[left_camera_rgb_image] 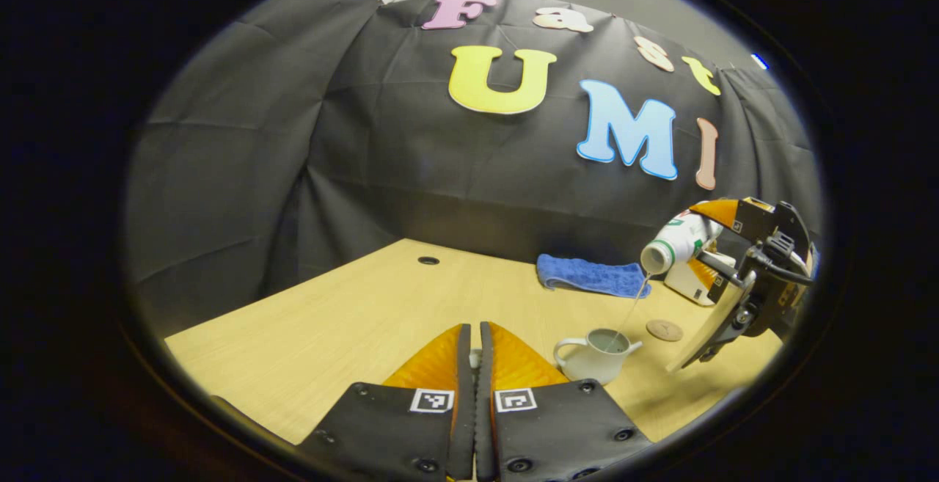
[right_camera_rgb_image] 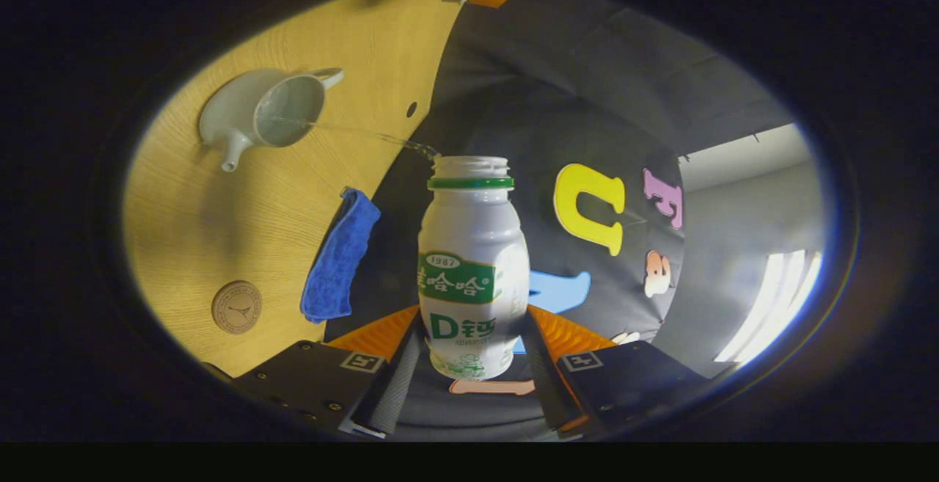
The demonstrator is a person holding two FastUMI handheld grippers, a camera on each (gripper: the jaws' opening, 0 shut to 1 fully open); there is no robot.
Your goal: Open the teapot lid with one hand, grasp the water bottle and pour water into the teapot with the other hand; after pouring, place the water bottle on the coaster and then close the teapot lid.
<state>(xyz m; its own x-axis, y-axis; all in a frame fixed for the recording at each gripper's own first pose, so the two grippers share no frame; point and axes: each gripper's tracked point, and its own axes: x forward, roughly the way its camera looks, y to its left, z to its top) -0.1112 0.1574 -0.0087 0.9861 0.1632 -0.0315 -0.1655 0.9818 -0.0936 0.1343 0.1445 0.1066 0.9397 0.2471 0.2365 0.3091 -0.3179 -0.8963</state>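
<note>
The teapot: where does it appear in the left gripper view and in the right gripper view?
Left gripper view: the teapot stands on the table, lower right, just right of the gripper's own fingers.
Right gripper view: the teapot is at upper left, lid off.
Shared landmark: the blue cloth.

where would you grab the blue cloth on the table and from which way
Pinch the blue cloth at its raised folded edge, coming straight down from above. It lies flat and bunched on the table, so there is no side face to clamp. Its end farthest from the teapot looks safest, clear of the pouring bottle.
</note>
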